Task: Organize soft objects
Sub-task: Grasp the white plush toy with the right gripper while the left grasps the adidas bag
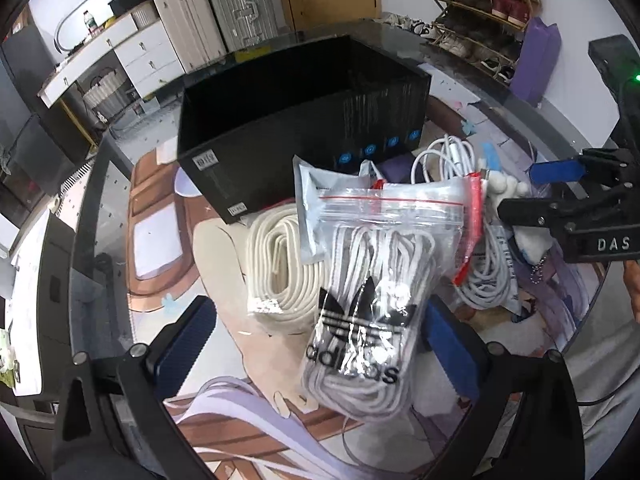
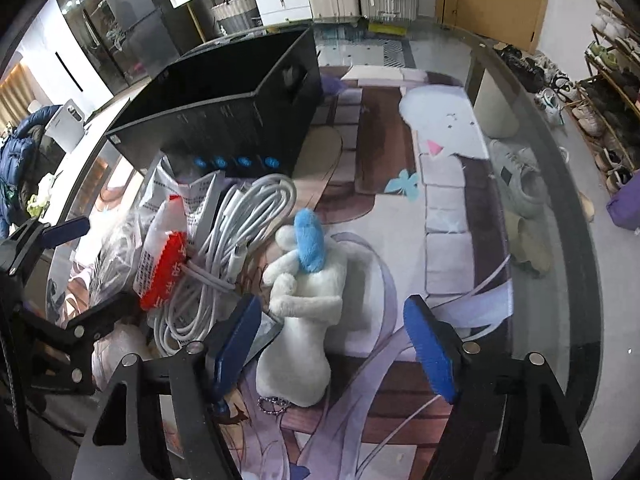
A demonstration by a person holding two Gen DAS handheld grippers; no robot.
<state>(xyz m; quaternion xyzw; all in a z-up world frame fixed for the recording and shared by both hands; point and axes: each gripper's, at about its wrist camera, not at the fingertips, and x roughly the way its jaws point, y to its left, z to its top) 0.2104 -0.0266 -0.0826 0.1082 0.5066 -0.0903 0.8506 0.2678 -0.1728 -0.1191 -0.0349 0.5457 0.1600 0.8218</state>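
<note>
The left gripper (image 1: 320, 344) points down at a clear zip bag of white cord (image 1: 368, 312) with a black logo on it. Its two blue pads stand wide on each side of the bag, and I cannot tell if they touch it. The bag lies in front of the black box (image 1: 296, 120), on the picture mat that covers the round glass table (image 1: 92, 216).

The right gripper (image 2: 332, 344) points down at a white plush toy (image 2: 298, 320) with a blue tuft on top. The blue pads sit on both sides of the toy. The left pad is just beside it and the right pad is well apart, so the jaws are open and nothing is squeezed. A small bead chain (image 2: 274, 404) hangs from the near end of the toy.

A coil of cream rope (image 1: 280, 264) lies in front of the black box, just left of the bag. A bundle of white cable (image 2: 224, 240) and a red and white packet (image 2: 164, 264) lie between the toy and the black box. A grey foil pouch (image 1: 316, 208) leans over the far end of the bag, close to the box.

The black box is open on top. Behind it stand suitcases (image 1: 216, 12) and a shoe rack (image 1: 480, 4).
</note>
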